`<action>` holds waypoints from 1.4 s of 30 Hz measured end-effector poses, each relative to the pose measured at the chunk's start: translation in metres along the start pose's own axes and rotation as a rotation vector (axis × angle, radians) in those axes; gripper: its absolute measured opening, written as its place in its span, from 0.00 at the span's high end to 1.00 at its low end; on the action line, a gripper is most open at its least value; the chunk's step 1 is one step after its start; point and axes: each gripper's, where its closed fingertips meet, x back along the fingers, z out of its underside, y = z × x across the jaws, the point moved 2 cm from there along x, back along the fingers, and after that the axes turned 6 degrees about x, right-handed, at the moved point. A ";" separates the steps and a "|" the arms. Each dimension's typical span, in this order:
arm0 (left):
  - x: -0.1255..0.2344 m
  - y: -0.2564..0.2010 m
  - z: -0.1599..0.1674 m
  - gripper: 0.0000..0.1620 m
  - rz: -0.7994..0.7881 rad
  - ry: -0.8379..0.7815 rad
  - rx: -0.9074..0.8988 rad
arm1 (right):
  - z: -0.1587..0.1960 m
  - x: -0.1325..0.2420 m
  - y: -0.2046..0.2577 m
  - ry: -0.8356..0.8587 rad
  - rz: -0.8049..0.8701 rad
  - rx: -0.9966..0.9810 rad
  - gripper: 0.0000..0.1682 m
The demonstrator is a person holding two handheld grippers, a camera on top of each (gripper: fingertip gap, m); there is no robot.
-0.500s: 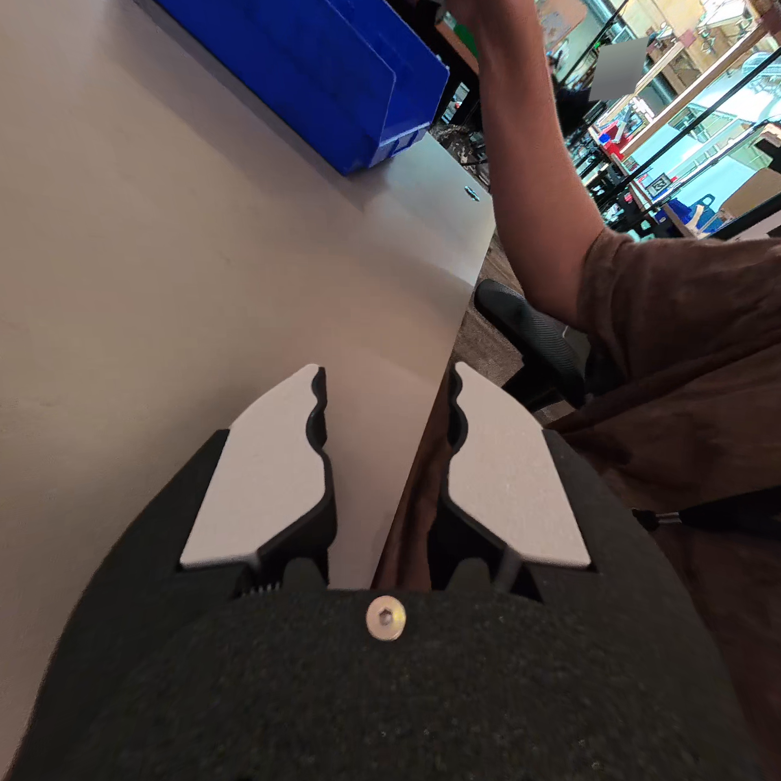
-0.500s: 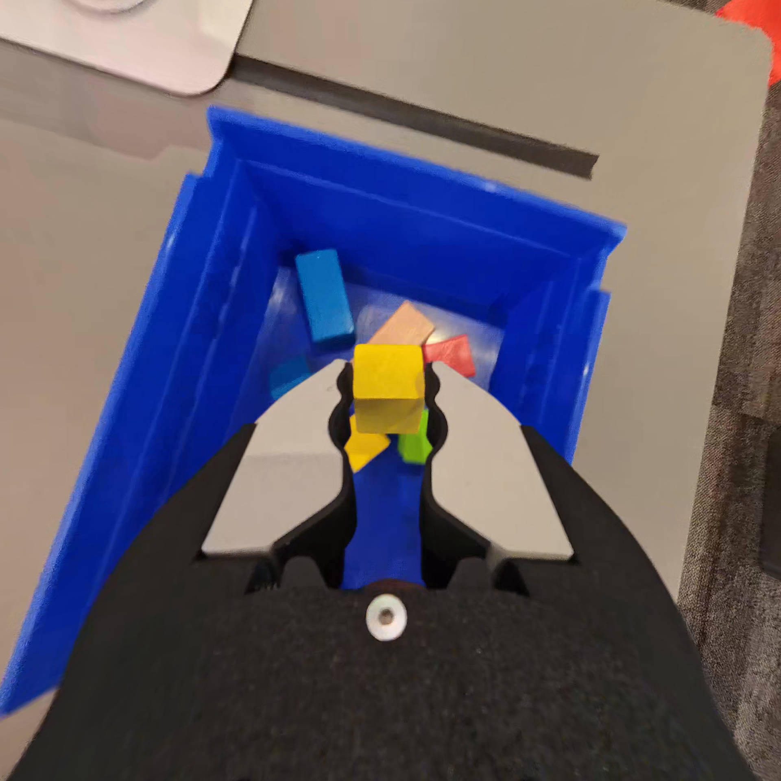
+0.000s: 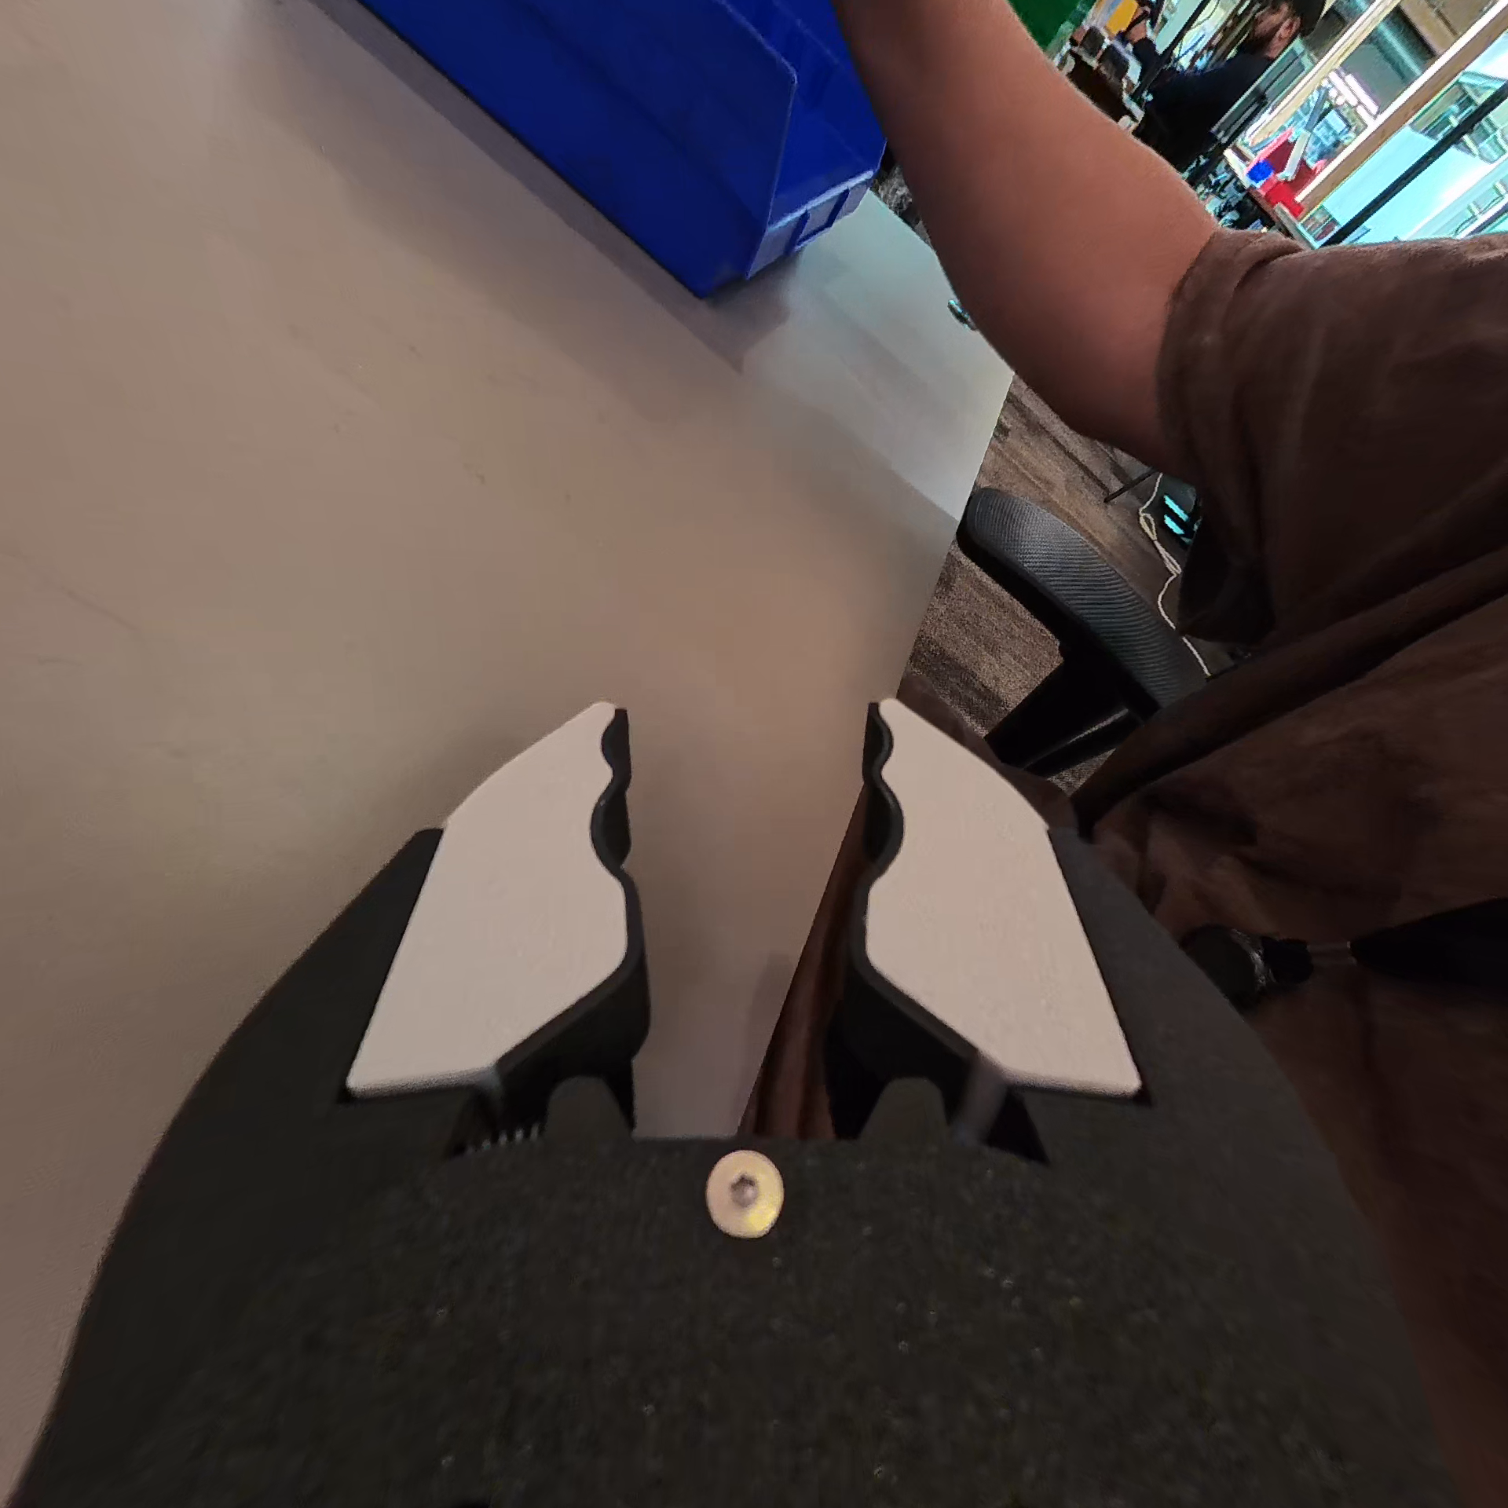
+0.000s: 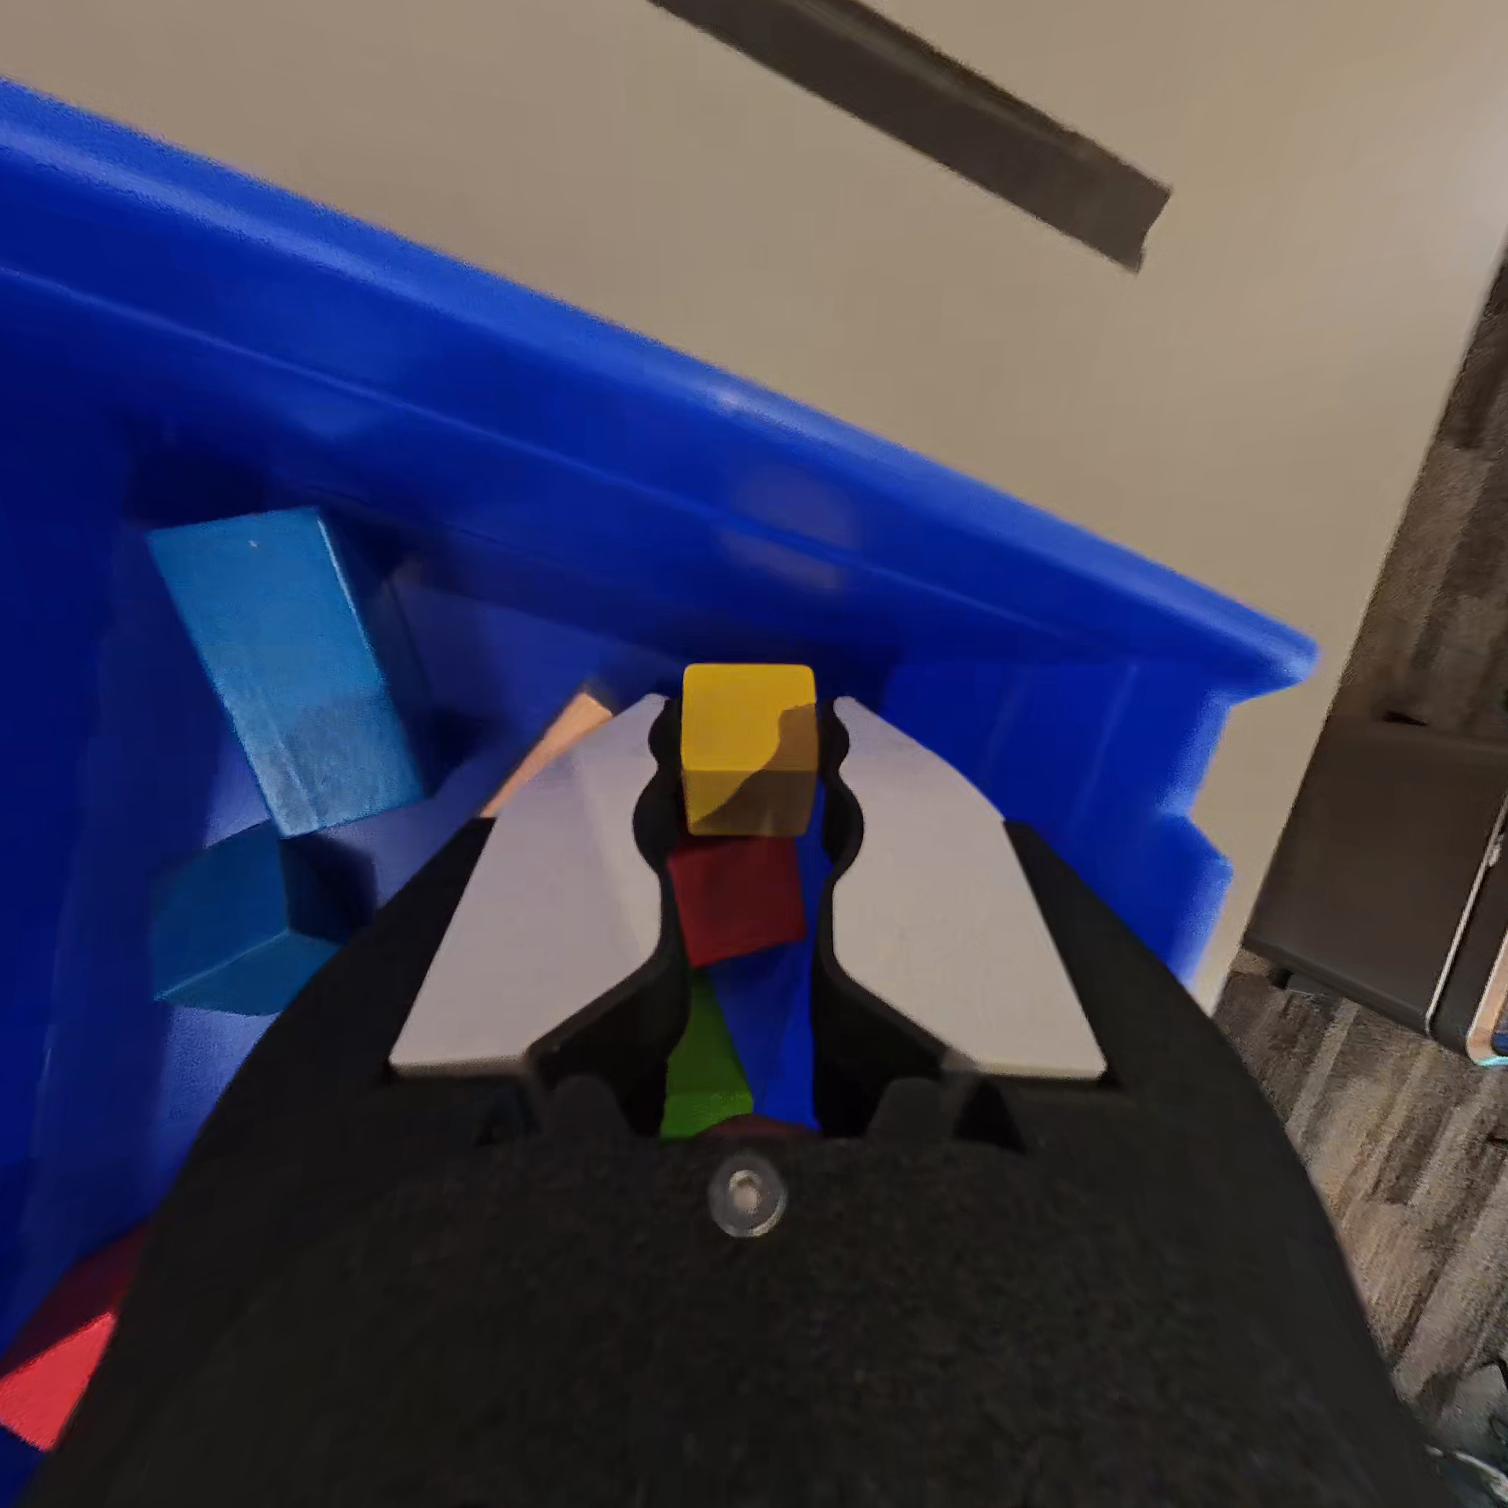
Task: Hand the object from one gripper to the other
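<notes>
My right gripper is shut on a yellow wooden cube, held at the fingertips low inside the blue bin. Below the cube lie a red block and a green block. My left gripper is open and empty, held over the near edge of the grey table. The blue bin also shows in the left wrist view, far ahead. The right gripper itself is out of frame there; only the person's arm reaching to the bin shows.
In the bin lie a long blue block, another blue block, a tan block and a red block. A dark strip crosses the table behind the bin. An office chair armrest stands by the table edge.
The right gripper has gone down and forward into the bin with the yellow cube in it; the bin looms much larger. The left gripper has shifted slightly, still open.
</notes>
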 end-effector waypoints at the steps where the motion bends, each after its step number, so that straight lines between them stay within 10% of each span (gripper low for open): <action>1: 0.000 -0.001 0.001 0.66 0.002 0.002 0.001 | 0.003 -0.003 0.002 0.012 -0.014 -0.008 0.80; 18: -0.001 0.000 0.003 0.66 0.008 0.014 0.015 | 0.005 -0.015 -0.001 0.094 -0.006 0.073 0.80; 24: 0.002 0.003 0.000 0.66 0.004 -0.004 0.027 | -0.020 0.110 0.003 -0.268 0.117 0.108 0.77; 29: 0.013 0.013 -0.008 0.66 -0.097 -0.034 -0.047 | 0.013 0.229 0.141 -0.800 -0.354 0.156 0.76; 34: 0.031 0.028 -0.019 0.66 -0.283 -0.067 -0.197 | 0.108 0.255 0.324 -0.978 -1.038 0.162 0.73; 42: 0.083 0.052 -0.053 0.63 -0.441 -0.032 -0.255 | 0.150 0.235 0.388 -0.962 -1.035 0.334 0.67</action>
